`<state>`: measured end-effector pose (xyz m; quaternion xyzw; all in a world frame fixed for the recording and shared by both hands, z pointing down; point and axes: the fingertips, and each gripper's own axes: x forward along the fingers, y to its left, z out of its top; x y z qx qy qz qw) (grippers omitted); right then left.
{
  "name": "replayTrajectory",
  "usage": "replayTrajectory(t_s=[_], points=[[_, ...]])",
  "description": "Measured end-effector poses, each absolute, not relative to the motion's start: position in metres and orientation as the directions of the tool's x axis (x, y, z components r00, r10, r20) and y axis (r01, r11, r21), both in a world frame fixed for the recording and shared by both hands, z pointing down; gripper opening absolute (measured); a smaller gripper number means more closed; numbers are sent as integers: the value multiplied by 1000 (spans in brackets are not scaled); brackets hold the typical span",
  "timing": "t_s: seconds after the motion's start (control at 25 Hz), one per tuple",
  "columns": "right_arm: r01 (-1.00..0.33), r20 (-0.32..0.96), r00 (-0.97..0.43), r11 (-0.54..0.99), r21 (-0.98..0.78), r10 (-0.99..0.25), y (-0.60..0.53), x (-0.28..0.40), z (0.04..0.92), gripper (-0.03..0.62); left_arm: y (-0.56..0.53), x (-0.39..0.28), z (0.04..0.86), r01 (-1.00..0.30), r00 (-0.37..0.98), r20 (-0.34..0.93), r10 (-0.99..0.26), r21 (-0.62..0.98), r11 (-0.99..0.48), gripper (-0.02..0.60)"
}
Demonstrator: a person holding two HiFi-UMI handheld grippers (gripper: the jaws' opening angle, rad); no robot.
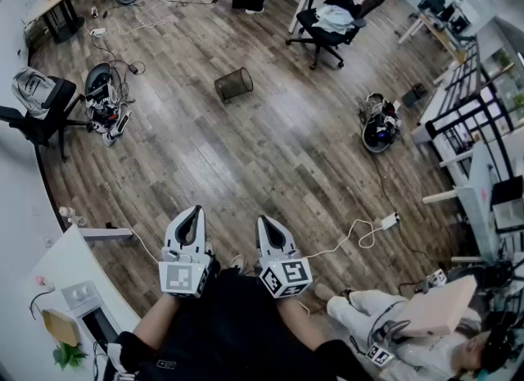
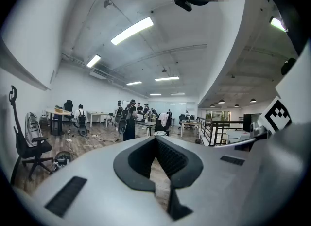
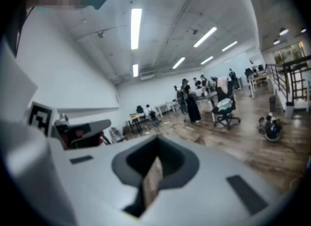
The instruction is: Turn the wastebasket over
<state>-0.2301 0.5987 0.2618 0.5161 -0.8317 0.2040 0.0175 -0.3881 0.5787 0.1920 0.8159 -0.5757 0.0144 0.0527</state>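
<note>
Standing well back from the wastebasket (image 1: 234, 83), the person holds both tools close to the body, so as I read it the task is only at the approach and nothing has been touched. The left gripper (image 1: 193, 211) has its jaws pressed together with nothing between them. The right gripper (image 1: 264, 222) is the same, jaws together and empty, tipped slightly toward the floor.

The wastebasket sits alone on the plank floor (image 1: 270, 150), far ahead of both grippers and roughly in line with the left one. It seems to lie on its side, though from here I can't tell which way its mouth faces. To my eye, the next move calls for walking across the bare boards, letting a pair of jaws part, and getting them onto the rim before rolling the basket over.

The basket is black wire mesh, a small tapered cylinder that you can see through. It is likely light and springy, and it could skate on the smooth grey-brown boards if nudged rather than gripped. The jaws are dark ribbed pads set in pale, smooth, rounded shells. A tangle of cables (image 1: 105, 101) lies off to the left and a black office chair (image 1: 327, 19) with cloth draped on it stands beyond, both well apart from the basket.
</note>
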Motion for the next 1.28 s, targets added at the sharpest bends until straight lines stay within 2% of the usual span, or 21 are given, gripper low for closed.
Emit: replayTrajectory(t_s=[0.64,1.28], points=[[-860,227,-467,379,-343,-854,580,-266,264,31,562,-419,211,-934,350,77,-934,107,-341,32],[-900,242,-383,301,-315,-892,533,-276,272,31,523,-450,229,-917,386,100,-917,148,-370,32]])
